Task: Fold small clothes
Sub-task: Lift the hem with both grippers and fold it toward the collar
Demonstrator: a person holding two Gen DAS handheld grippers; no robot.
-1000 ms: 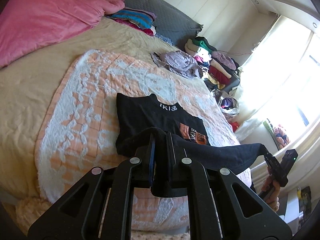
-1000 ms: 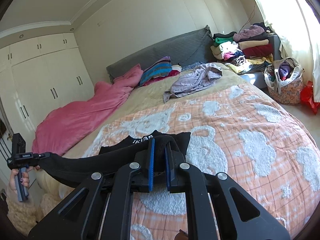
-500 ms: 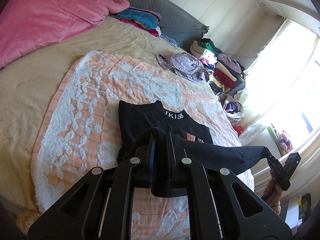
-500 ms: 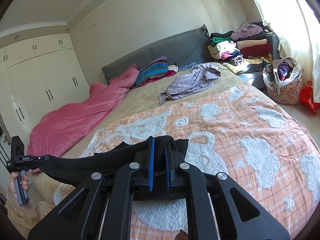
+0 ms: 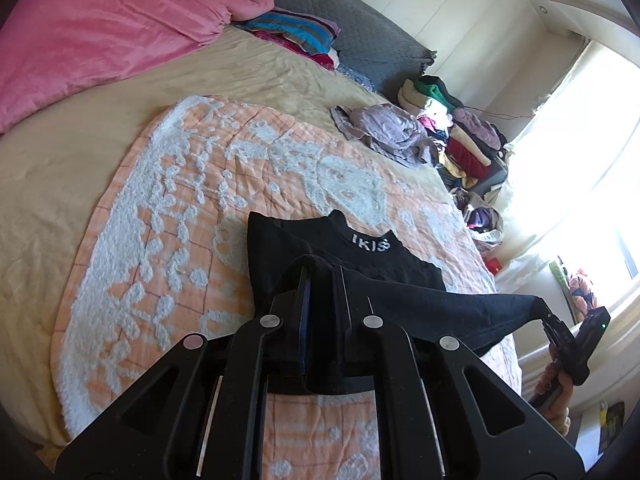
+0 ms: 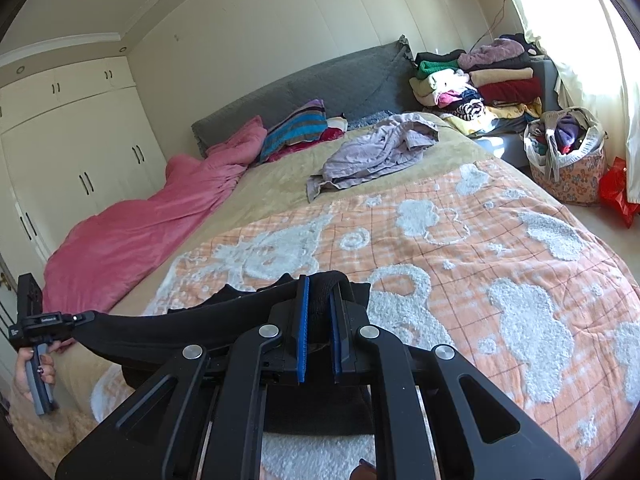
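While both tools (image 5: 320, 276) grip it, black shirt (image 5: 360, 256) hangs taut.

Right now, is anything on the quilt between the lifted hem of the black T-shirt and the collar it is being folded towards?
Nothing visible. Both claws, left and right, are shut on the black T-shirt hem; only the shirt's own body lies ahead on the orange quilt. The crumpled lilac garment sits well beyond the collar.

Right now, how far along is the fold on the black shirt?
Done: black shirt lies flat on the orange quilt, collar away. In hand: left gripper and right gripper each pinch a hem corner, carrying it toward the collar. Left: lay hem down, release, side folds.
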